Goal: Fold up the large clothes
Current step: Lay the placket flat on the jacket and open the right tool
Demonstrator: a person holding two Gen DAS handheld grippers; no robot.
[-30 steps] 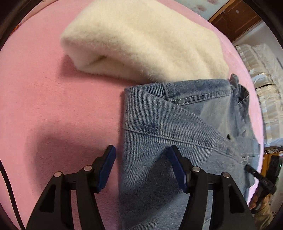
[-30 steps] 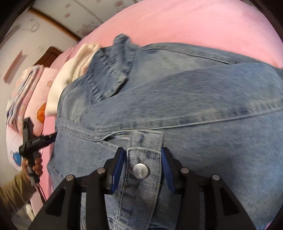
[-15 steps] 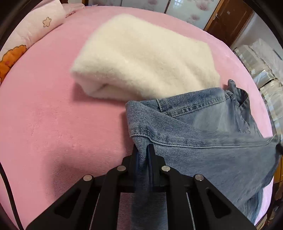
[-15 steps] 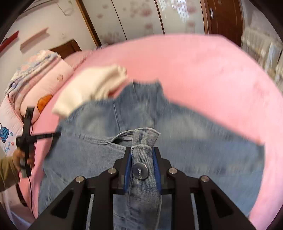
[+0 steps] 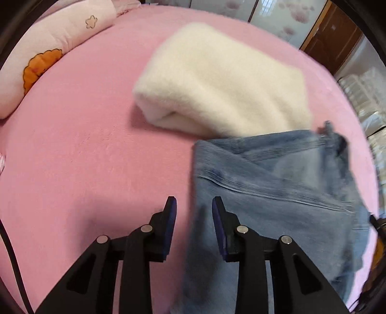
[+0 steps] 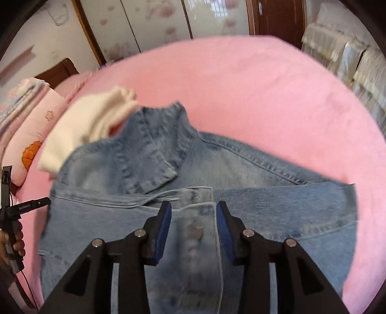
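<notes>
A folded light-blue denim jacket [image 6: 217, 193] lies on the pink bed, its collar [image 6: 154, 145] toward the far side; it also shows in the left wrist view [image 5: 277, 193]. My left gripper [image 5: 194, 205] is open, its jaws astride the jacket's left folded edge. My right gripper [image 6: 194, 210] is open over the button placket, a metal button [image 6: 195, 230] between the jaws. Neither gripper holds cloth.
A folded cream fleece garment [image 5: 217, 84] lies just beyond the jacket, also in the right wrist view [image 6: 91, 128]. A pink pillow [image 5: 48, 53] sits at the far left. The pink bed sheet [image 6: 265, 96] stretches beyond. A wardrobe [image 6: 144, 21] and a door stand behind.
Both grippers, shut on the denim half a second ago, have opened and let it go. The jacket has dropped back flat on the bed.
</notes>
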